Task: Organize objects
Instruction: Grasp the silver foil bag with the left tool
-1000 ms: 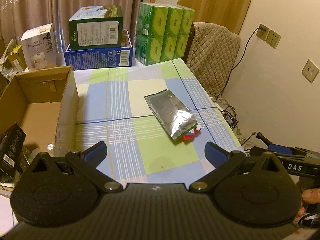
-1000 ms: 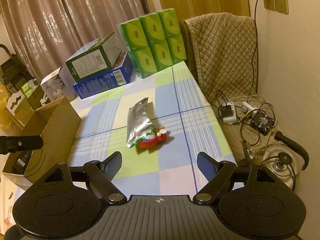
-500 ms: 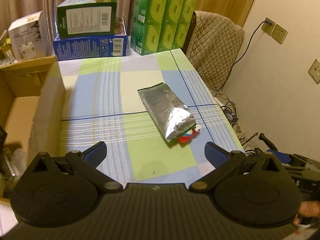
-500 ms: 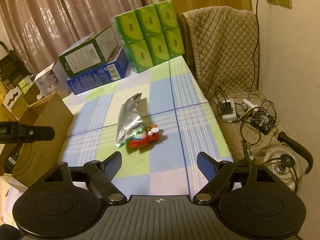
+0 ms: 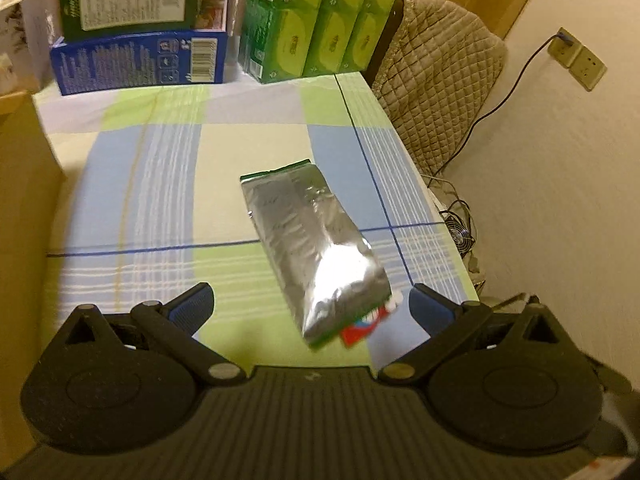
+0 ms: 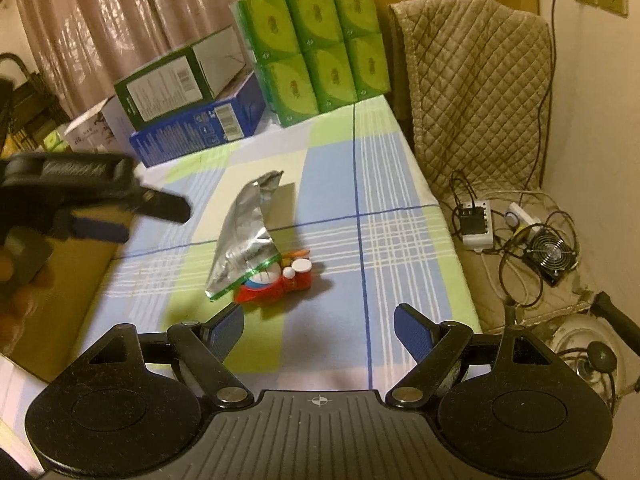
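both grippers hover over the near edge of the checked tablecloth (image 6: pixel 400 240), left gripper (image 5: pixel 312 304) and right gripper (image 6: pixel 319 330) each spread wide with nothing between the fingers. just past them the silver foil bag (image 5: pixel 312 248) lies mid-table, its near end propped on a red toy (image 6: pixel 276 280). open cloth all around it, the right table edge close by. a cardboard box (image 5: pixel 24 208) walls the left side. far edge is packed: blue box (image 5: pixel 140 60), green tissue packs (image 6: pixel 316 64).
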Demonstrator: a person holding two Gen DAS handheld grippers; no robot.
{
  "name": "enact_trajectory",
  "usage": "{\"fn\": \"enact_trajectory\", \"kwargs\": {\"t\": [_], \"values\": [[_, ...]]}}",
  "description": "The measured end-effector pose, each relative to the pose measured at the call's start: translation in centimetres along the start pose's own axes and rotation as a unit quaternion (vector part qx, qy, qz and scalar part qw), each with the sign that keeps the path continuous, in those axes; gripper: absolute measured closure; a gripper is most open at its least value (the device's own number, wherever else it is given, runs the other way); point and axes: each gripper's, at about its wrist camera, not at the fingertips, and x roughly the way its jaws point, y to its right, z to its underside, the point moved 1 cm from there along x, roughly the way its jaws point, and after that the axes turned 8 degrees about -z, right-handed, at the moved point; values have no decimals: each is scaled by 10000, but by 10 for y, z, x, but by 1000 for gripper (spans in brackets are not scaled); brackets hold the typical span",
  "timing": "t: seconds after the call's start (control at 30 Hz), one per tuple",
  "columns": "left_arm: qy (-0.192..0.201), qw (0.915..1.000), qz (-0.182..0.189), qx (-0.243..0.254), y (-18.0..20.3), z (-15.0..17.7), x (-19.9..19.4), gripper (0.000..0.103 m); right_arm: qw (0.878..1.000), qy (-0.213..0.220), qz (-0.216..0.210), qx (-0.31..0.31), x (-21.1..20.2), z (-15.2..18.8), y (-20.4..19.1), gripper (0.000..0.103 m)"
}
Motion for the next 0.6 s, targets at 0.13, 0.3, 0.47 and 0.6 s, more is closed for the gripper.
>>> {"fn": "enact_trajectory", "kwargs": {"t": [0.13,0.3,0.47,0.6], "values": [[-122,9998,48,-124,3,-11,31,1,9999,-45,-9,-124,14,1,4,24],[-316,9987,188,-352,3,-19,66,4,9999,-117,-21,-98,28,4,12,24],[-508,9977,283,-351,0,-21,89,10,9998,-191,4,-54,41,8,19,24],[-593,9974,270,-300,-11,-15,92,38,9998,-210,-30,-69,47,7,21,24]]}}
